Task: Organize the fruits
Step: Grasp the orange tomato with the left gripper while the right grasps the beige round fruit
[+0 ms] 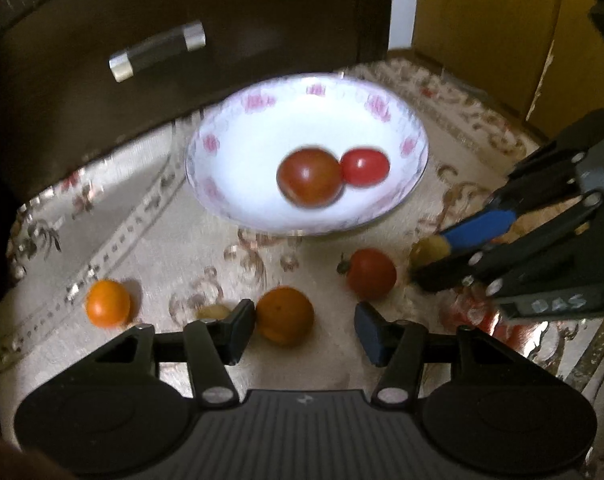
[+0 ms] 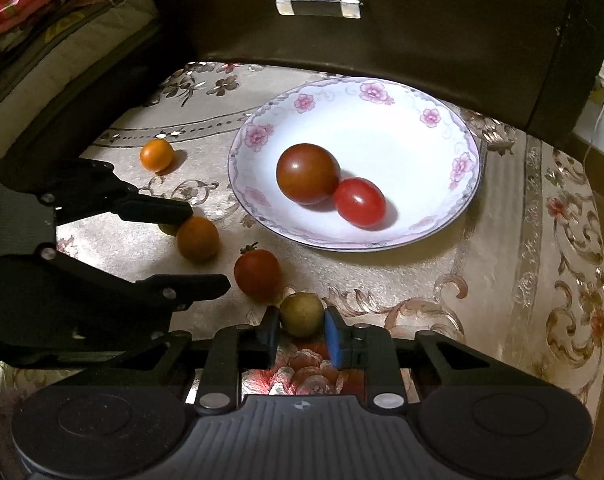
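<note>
My left view was smeared, so the plate (image 1: 416,136) and its two tomatoes (image 2: 308,173) read clearly only from the right. My left gripper (image 1: 305,322) stood wide open, one jaw against an orange fruit (image 1: 285,315). My right gripper (image 2: 302,330) bracketed a greenish fruit (image 2: 301,314), jaws apparently just touching it; real grip, I couldn't tell. A small pale fruit (image 1: 213,312) sat half-hidden on the table (image 2: 482,280).
</note>
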`<state>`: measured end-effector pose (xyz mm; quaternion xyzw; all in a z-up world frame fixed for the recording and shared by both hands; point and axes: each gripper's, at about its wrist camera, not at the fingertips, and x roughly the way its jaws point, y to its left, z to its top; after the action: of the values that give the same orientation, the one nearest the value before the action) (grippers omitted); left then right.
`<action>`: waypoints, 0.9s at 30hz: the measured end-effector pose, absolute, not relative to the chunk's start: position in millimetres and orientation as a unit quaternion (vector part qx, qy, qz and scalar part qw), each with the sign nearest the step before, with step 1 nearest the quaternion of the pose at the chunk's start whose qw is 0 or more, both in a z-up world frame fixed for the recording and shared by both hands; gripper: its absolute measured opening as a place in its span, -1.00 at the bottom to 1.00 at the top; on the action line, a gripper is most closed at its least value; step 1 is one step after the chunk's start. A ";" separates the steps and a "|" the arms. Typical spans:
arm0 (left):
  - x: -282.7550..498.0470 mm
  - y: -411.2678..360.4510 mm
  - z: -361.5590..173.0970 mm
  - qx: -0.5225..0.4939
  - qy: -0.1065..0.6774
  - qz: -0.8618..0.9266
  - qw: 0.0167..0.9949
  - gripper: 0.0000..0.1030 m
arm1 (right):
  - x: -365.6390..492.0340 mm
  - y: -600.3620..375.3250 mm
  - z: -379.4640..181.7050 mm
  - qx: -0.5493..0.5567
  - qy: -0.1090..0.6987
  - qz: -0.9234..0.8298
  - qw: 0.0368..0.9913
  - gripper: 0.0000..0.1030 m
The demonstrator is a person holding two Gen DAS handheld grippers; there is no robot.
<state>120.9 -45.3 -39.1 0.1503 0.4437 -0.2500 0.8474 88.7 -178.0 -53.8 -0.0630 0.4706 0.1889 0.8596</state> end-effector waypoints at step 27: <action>113.6 -46.1 -40.2 0.119 0.450 -0.247 0.850 -0.08 | 85.7 -180.7 -53.1 -0.077 0.459 0.184 0.866 -0.57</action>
<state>113.6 -46.1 -40.2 0.1191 0.4497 -0.2473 0.8499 85.7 -180.7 -53.1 -0.0765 0.4586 0.1841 0.8660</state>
